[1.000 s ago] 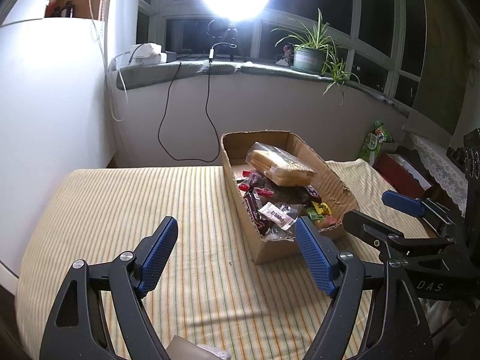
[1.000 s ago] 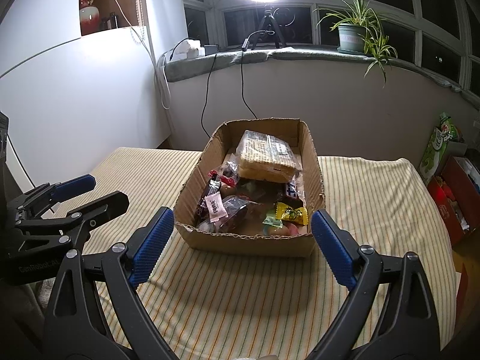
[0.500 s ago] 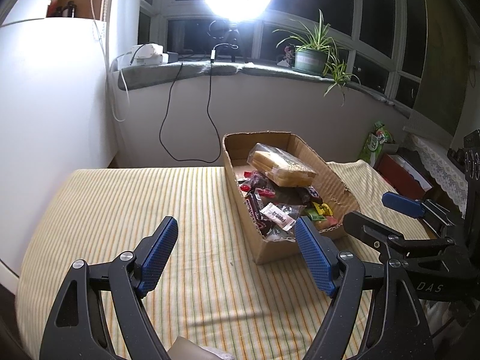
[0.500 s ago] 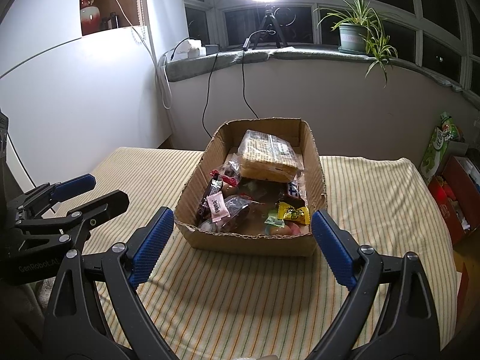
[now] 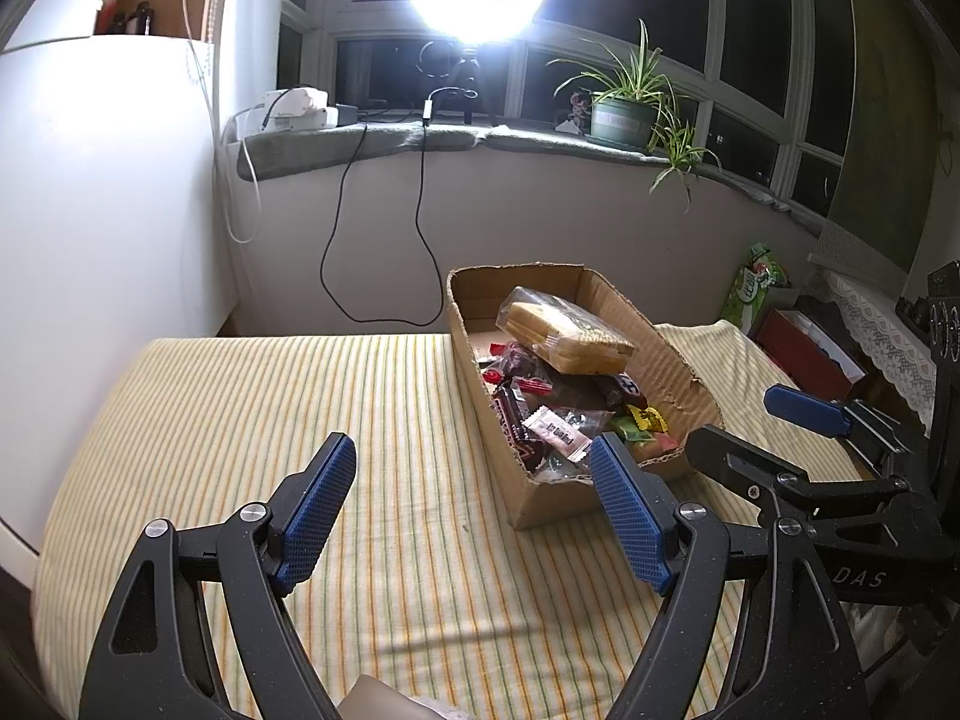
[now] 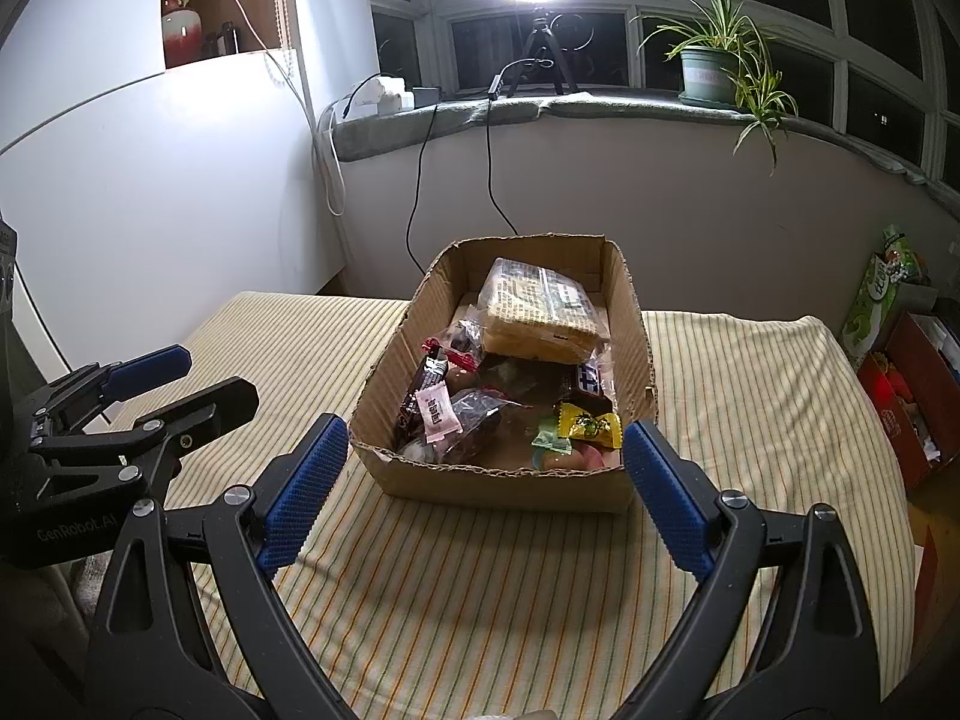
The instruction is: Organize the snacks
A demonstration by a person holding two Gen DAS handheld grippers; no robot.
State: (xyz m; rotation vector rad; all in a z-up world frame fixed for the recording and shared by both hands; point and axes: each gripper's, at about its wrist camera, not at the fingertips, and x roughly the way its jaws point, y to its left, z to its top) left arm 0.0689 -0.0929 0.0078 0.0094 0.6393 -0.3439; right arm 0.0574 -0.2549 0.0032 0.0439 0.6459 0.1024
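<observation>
In the box [image 6: 636,324], light crinkly snacks [image 6: 564,423] likely wanted pinching by wrapper ends; both grippers [image 5: 474,507] [image 6: 483,495] gaped wide, empty.

We carry two matching grippers. Our left gripper [image 5: 474,510] has black, finely speckled arms with triangular cut-outs, silver round screw heads at the pivots, and fingers [image 5: 318,507] faced with blue pads in a fine grid texture. Our right gripper [image 6: 486,495] is built the same: black forked arms, silver screws, blue textured fingers [image 6: 669,498]. In the left wrist view the right gripper's black body shows pale letters "DAS" on its side; in the right wrist view the left gripper's body reads "GenRobot.AI". Each tip wears a smooth blue cap.
</observation>
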